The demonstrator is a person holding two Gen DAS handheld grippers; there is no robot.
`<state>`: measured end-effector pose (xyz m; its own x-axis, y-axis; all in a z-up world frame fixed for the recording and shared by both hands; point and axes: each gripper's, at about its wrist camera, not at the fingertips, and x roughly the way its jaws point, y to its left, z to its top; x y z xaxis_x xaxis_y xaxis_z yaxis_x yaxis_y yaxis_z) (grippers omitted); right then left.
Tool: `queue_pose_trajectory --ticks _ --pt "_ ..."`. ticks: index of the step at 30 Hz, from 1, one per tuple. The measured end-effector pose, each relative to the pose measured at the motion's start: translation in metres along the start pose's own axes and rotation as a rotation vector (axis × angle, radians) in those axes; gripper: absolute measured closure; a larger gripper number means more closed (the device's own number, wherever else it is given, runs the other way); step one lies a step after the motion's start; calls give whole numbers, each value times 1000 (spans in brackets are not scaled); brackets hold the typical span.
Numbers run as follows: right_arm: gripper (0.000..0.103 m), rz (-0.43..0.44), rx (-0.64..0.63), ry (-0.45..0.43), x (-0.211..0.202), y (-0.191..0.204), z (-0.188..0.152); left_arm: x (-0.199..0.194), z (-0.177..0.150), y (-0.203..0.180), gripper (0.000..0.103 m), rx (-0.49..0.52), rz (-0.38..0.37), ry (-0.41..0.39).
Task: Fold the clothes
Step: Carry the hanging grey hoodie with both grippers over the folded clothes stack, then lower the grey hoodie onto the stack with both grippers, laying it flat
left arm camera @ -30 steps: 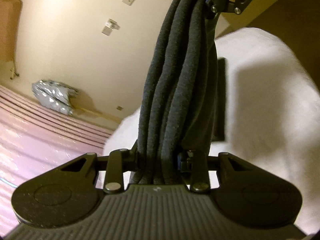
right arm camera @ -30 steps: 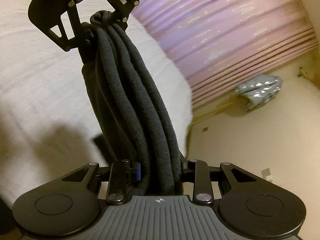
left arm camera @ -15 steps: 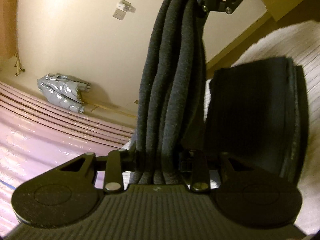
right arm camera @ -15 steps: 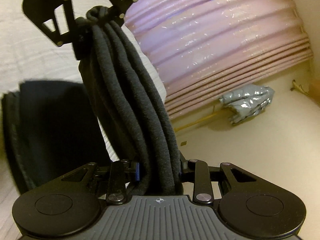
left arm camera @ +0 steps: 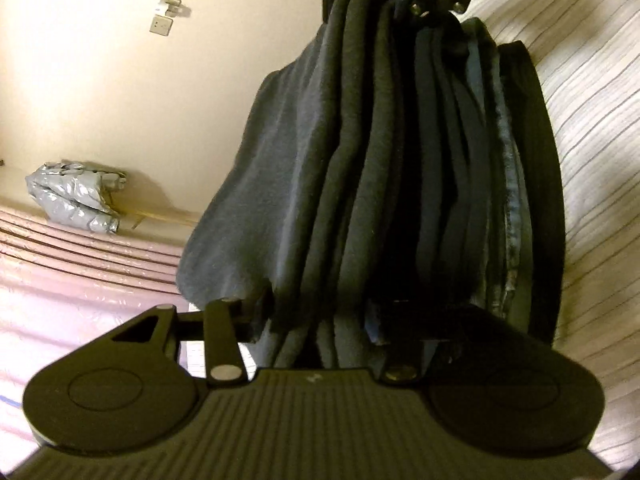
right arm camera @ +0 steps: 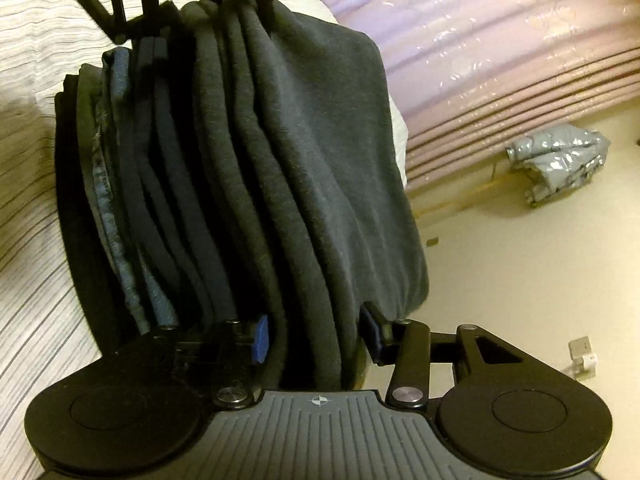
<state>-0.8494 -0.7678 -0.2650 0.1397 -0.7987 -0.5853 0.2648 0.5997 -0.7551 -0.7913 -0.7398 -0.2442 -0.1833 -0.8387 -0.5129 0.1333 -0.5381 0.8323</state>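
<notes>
Plainly, both views are filled by the same soft bundle, seen from opposite ends. In the left wrist view, going left to right: a pink glossy curtain [left arm camera: 80, 280] hangs in rounded ribs, a crumpled silver-grey plastic-wrapped bundle [left arm camera: 74, 196] lies on the cream floor [left arm camera: 120, 80], and then comes the folded dark grey fleece garment [left arm camera: 320, 160], thick, matte and nubby, its layers showing as rounded rolls. It sits against a stack of folded dark clothes [left arm camera: 516, 184] with thin, flat edges, one of them a frayed denim-blue hem, resting on a white bed [left arm camera: 592, 120] whose cover is ribbed with fine lines. The left claw [left arm camera: 320, 320] has its jaws opening, the fleece rolls between them; whether the pads press the cloth cannot be told, as the right finger is lost in dark fabric. In the right wrist view the order flips: ribbed bed cover [right arm camera: 32, 80], the thin-edged stack [right arm camera: 104, 180], then the fleece garment [right arm camera: 312, 140] with its broad smooth face bulging to the right, then curtain [right arm camera: 500, 40], floor and the silver bundle [right arm camera: 560, 164]. The right claw [right arm camera: 314, 332] is also opening, its blue pads [right arm camera: 261, 338] standing just off the fleece folds that run between them.
</notes>
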Motion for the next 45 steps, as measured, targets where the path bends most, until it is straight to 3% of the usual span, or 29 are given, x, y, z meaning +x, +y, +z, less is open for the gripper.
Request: queue_pose_trajectory --ticks 4,5,7,12,15,18,23,29,32,37,43,45 --pt "59 28 28 13 -6 4 8 2 -4 5 66 -17 -19 7" --pt "65 31 37 15 -9 4 11 -1 -4 5 67 -28 -15 12" --pt "66 21 54 2 -16 -1 18 -7 -4 5 70 -49 -9 22" --pt "66 30 9 13 -16 15 12 -10 -6 -14 71 -45 -14 30" --pt "66 41 44 15 -18 11 9 -12 -8 -19 72 -61 -17 39" --pt "66 39 67 0 -25 6 11 -12 -10 -21 72 -65 -22 48" --pt "65 24 -1 24 -23 23 2 -13 -12 -26 63 -14 -26 42" --pt "60 54 52 56 -43 20 -5 -43 -26 -9 61 -77 -90 32" --pt "60 98 147 80 -67 9 -8 -57 -36 10 62 -171 -113 39" --pt "60 172 434 8 -98 -37 -3 -68 -47 58 62 -381 -144 47" --pt "60 335 873 -28 -56 -98 -1 -31 -46 134 68 -693 -240 70" --pt "60 368 967 -16 -35 -105 -5 -12 -43 155 70 -783 -268 56"
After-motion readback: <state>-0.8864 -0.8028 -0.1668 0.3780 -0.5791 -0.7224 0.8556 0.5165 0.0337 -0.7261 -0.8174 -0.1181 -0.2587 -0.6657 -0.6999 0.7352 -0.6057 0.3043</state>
